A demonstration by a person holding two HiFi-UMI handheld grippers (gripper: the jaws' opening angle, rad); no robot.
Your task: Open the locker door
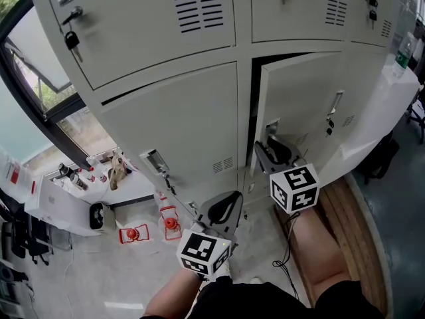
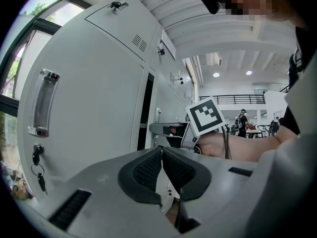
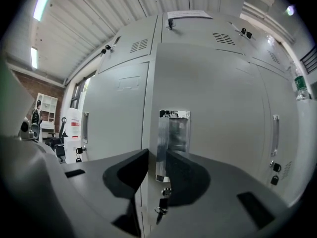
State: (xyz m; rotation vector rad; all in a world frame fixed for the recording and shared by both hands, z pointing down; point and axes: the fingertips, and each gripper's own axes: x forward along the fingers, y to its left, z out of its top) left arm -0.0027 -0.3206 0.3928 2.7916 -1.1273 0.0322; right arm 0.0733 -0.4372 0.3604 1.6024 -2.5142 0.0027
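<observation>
the right hand-held gripper is clamped on the chrome handle of the locker door, which stands slightly ajar straight ahead of it. the left hand-held gripper is clenched on nothing, well apart from the door.

The door handle stands between the jaws of the right gripper, with a key hanging just below it. The locker door, ajar, lies straight ahead of that gripper, and the neighbouring door is to its left. The left gripper sits left of and behind the right one, apart from the lockers.
</observation>
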